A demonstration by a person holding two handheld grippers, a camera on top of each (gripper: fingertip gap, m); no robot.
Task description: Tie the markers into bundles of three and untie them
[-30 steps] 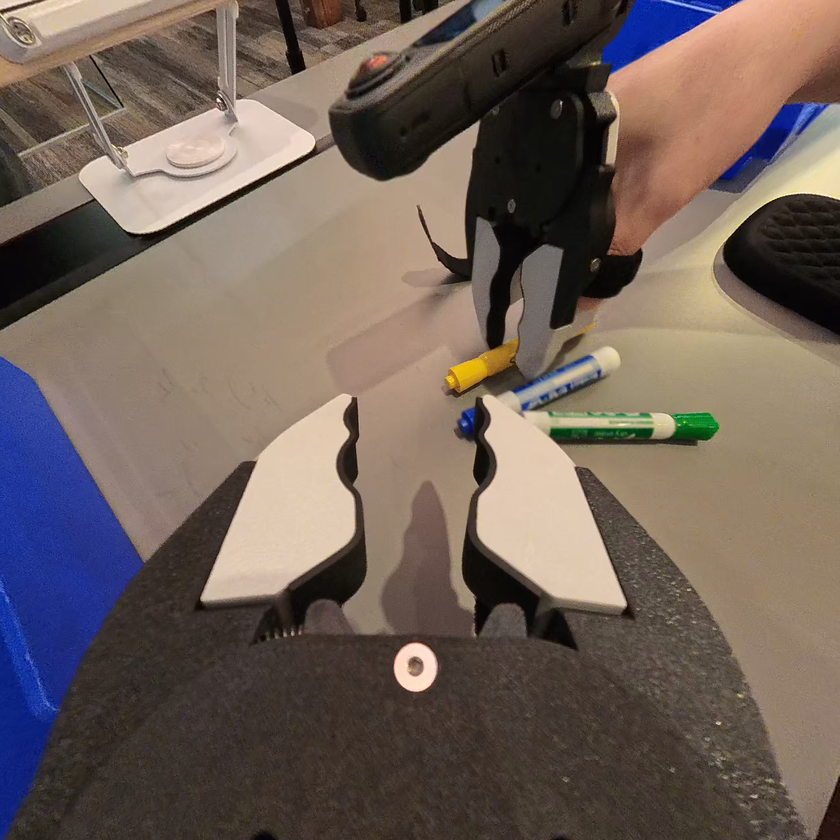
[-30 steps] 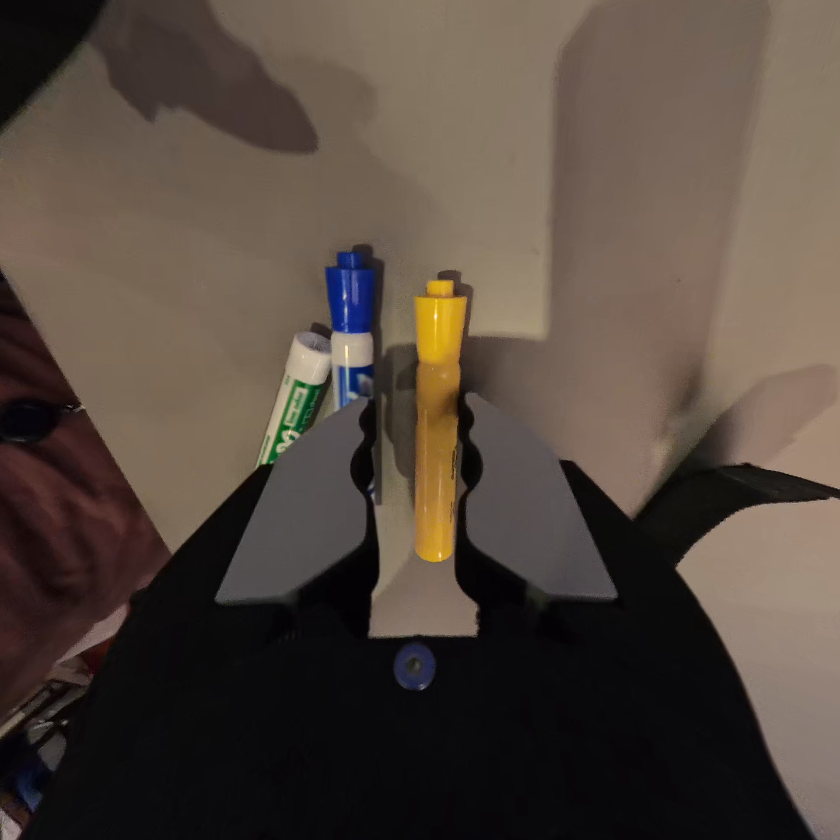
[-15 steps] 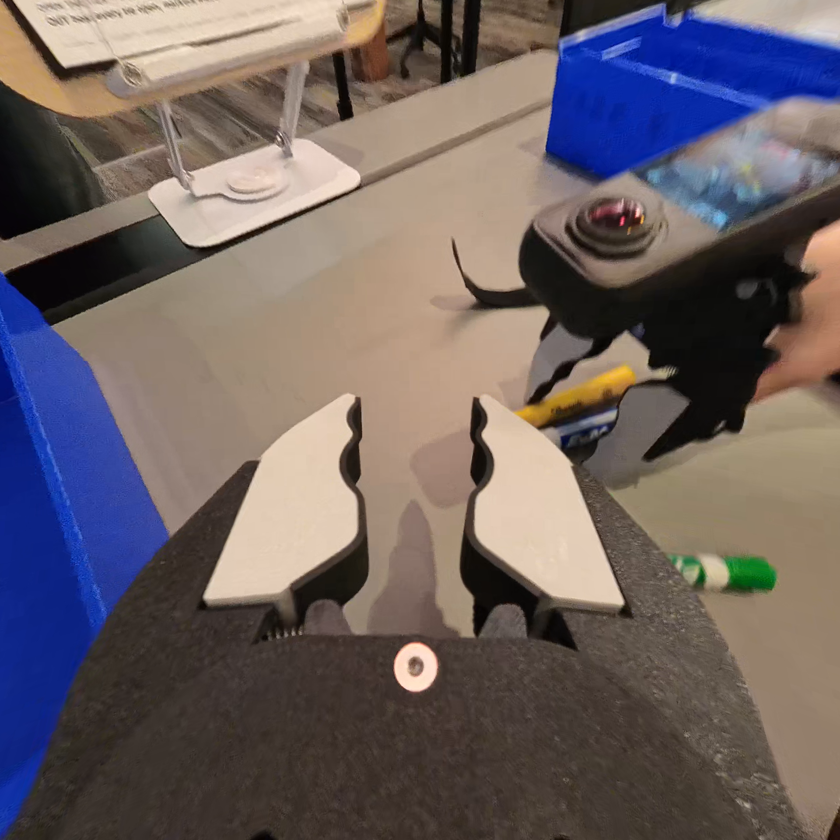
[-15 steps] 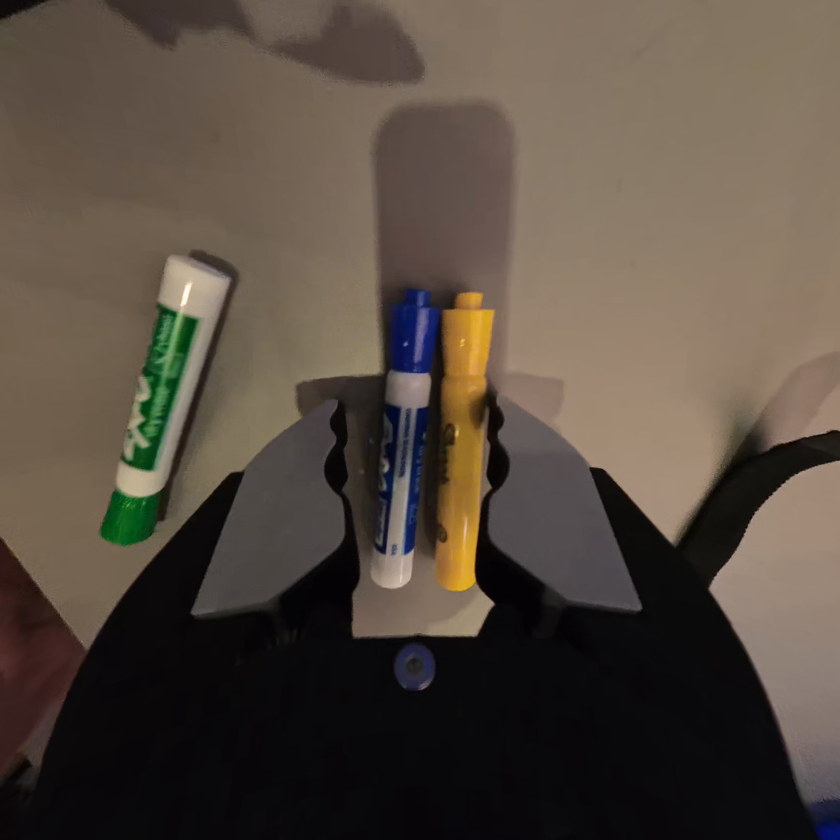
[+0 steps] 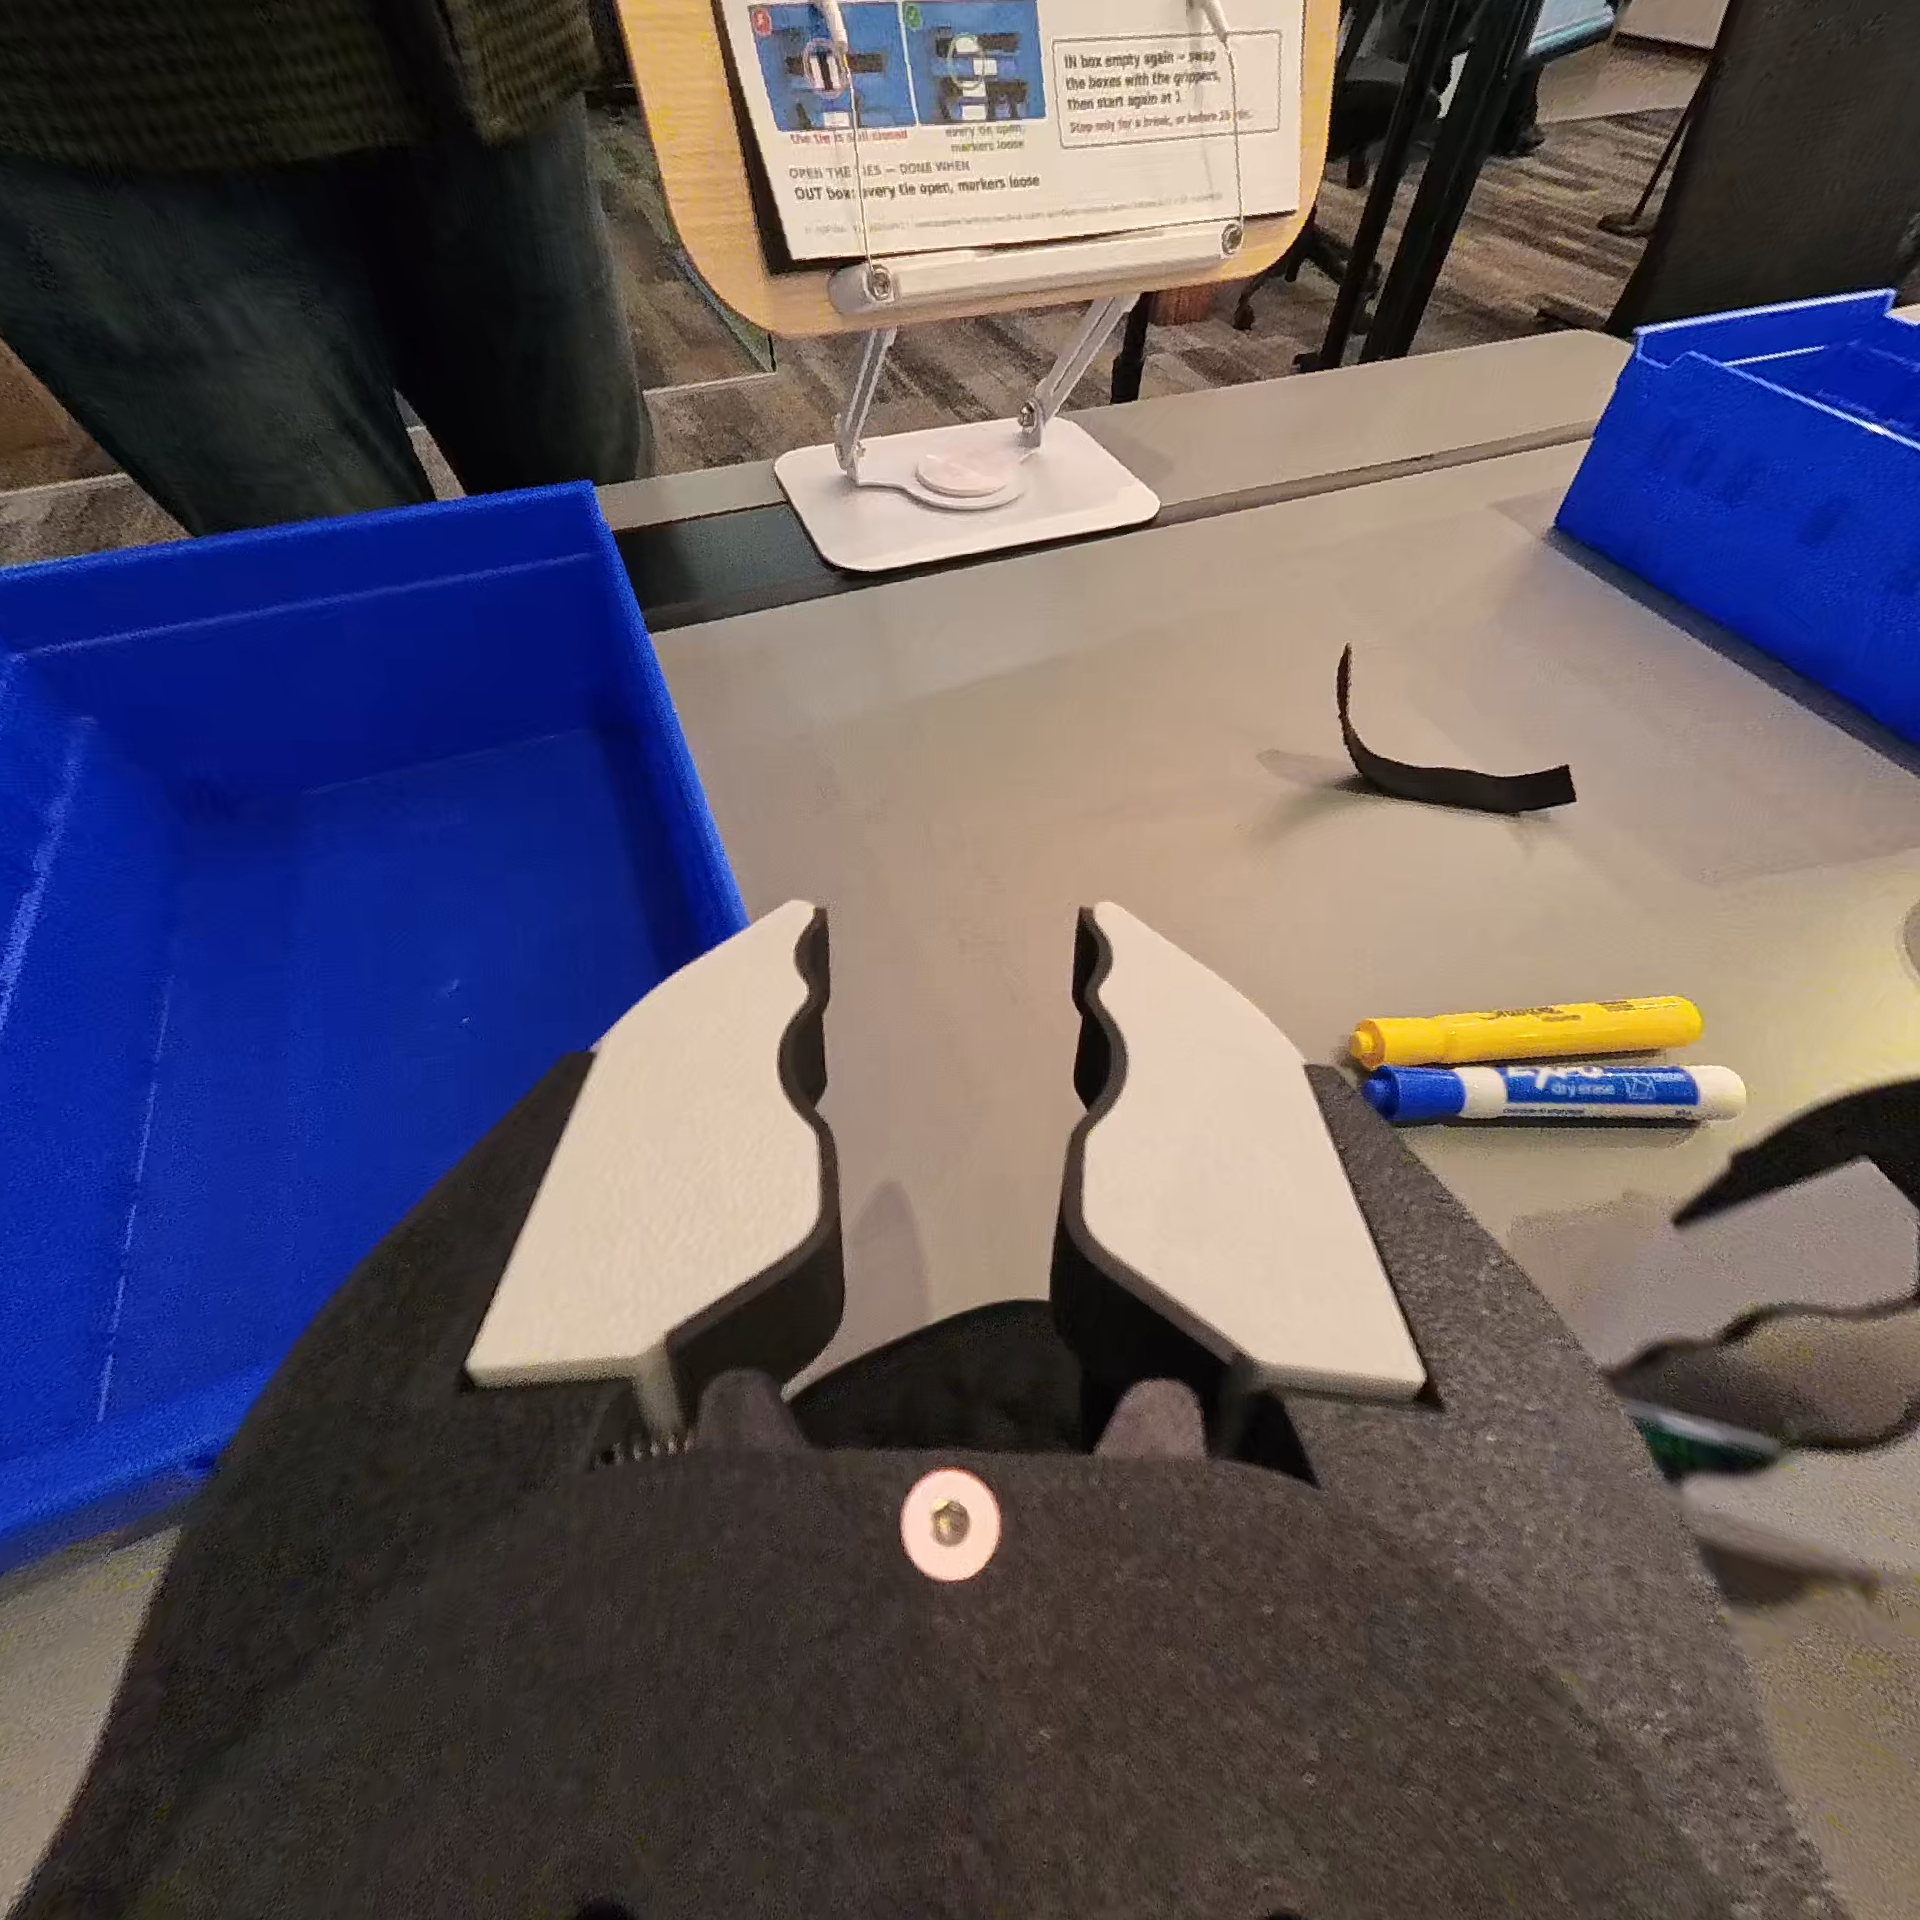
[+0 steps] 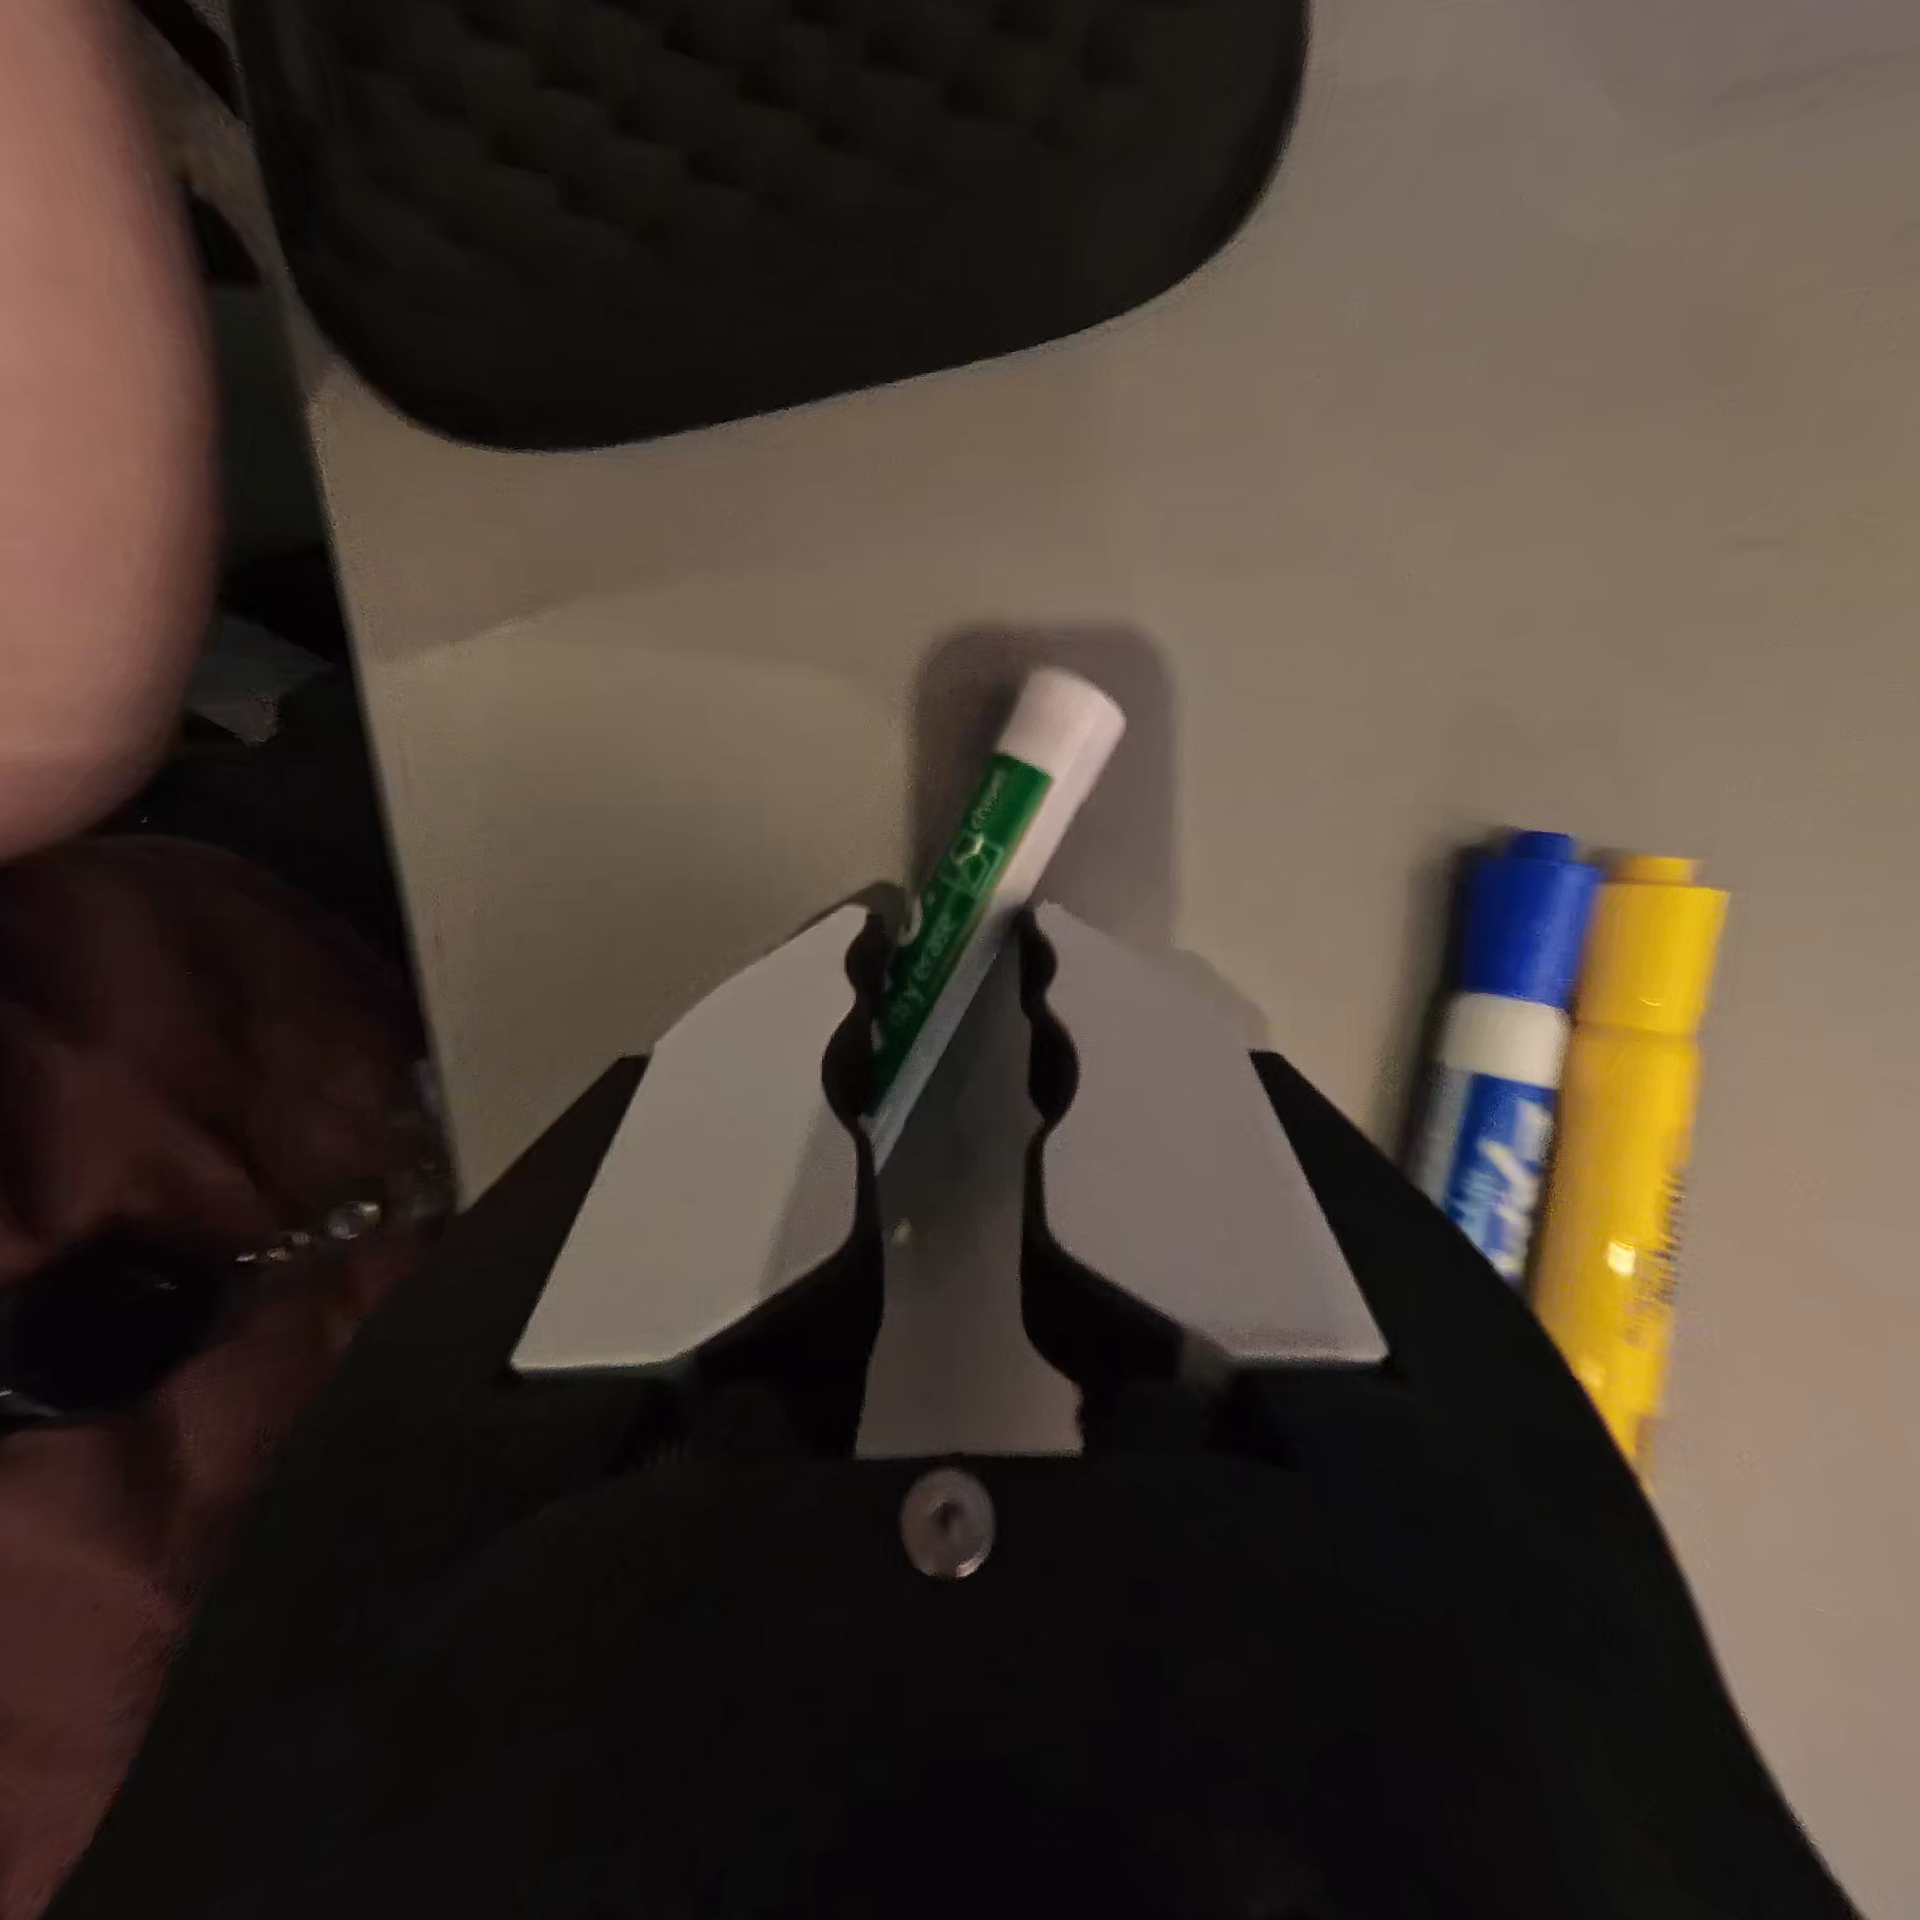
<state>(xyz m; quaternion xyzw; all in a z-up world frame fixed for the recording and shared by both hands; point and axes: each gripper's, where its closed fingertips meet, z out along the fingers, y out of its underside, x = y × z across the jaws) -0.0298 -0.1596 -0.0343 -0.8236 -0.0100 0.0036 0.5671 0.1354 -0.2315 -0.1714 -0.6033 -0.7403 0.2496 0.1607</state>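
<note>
While the green marker point(image 6: 1023, 821) lies slanted on the tabletop point(image 6: 1455, 520), the right hand-held gripper point(image 6: 945, 935) straddles it, jaws narrowed but apparently not yet clamped; blur prevents certainty. Just beside it, the blue marker point(image 6: 1496, 1029) and yellow marker point(image 6: 1631, 1091) lie touching, evidently pre-aligned for bundling. Beyond them, the black tie strap point(image 5: 1444, 769) waits unused. The left hand-held gripper point(image 5: 951, 935) hovers wide and empty.

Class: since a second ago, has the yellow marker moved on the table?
Yes. The yellow marker has shifted away from the black strap, and now lies beside the blue marker.
</note>
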